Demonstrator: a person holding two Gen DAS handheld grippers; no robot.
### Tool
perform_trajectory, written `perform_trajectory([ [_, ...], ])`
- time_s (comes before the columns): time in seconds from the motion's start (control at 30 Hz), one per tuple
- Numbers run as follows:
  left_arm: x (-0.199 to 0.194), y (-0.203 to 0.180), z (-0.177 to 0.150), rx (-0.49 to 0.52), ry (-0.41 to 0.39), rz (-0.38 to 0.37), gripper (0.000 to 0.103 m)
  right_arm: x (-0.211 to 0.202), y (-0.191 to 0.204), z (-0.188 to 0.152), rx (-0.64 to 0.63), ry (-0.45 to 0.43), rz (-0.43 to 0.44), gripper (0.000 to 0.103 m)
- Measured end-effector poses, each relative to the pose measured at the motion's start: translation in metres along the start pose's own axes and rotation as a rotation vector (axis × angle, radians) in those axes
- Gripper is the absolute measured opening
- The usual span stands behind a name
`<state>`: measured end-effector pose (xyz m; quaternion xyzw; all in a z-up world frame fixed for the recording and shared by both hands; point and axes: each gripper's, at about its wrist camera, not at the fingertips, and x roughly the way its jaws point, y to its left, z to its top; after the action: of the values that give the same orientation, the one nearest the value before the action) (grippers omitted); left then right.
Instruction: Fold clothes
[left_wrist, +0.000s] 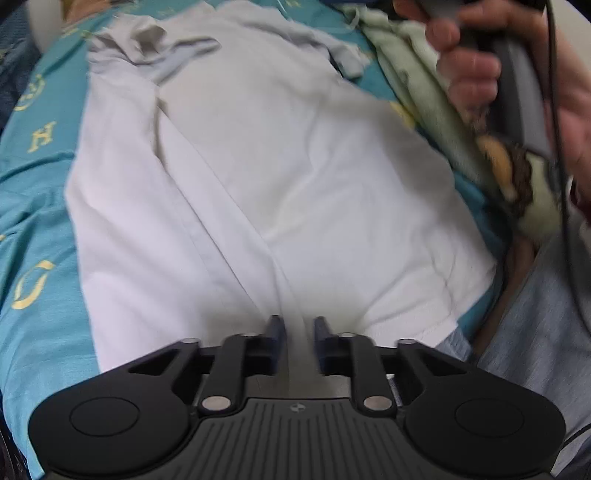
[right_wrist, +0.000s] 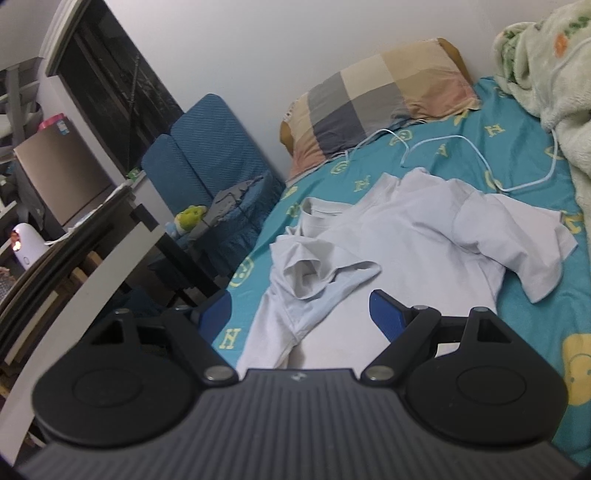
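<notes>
Closest in the left wrist view, the left gripper sits low at the hem of a white T-shirt, its dark fingers drawn to a narrow gap with a ridge of the shirt's fabric running between them; whether they actually pinch it, I cannot tell. The shirt lies spread lengthwise on a teal bedsheet printed with yellow letters, one long fold line running up its left half, sleeves and collar crumpled at the far end. At the upper right of that view, a bare hand grips a grey handle with a black cable trailing down, above a pale green blanket.

The right gripper hovers above the shirt's upper part with its blue-padded fingers spread wide, holding nothing. Beyond it the T-shirt shows both sleeves rumpled. Farther on, a white cord loops over the sheet near a checked pillow against the white wall. To the left stand a blue folded mattress and a dark window.
</notes>
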<state>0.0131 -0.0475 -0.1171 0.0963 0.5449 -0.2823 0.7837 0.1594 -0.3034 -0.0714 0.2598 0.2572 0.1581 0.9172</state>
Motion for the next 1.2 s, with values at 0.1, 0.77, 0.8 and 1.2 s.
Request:
perform_trajectory([
  [0.1, -0.024, 0.005, 0.004, -0.068, -0.094, -0.002, 0.053, 0.007, 0.002, 0.001, -0.012, -0.005, 0.015, 0.084],
  [0.77, 0.044, 0.075, 0.059, -0.108, -0.323, 0.251, 0.047, 0.189, 0.046, 0.018, -0.326, 0.146, -0.023, 0.077],
  [0.8, 0.047, 0.079, 0.058, -0.117, -0.325, 0.233, 0.045, 0.203, 0.050, 0.015, -0.364, 0.157, -0.046, 0.074],
  [1.2, 0.036, 0.096, 0.061, -0.179, -0.403, 0.142, 0.007, 0.268, 0.050, 0.072, -0.530, 0.087, -0.320, 0.005],
])
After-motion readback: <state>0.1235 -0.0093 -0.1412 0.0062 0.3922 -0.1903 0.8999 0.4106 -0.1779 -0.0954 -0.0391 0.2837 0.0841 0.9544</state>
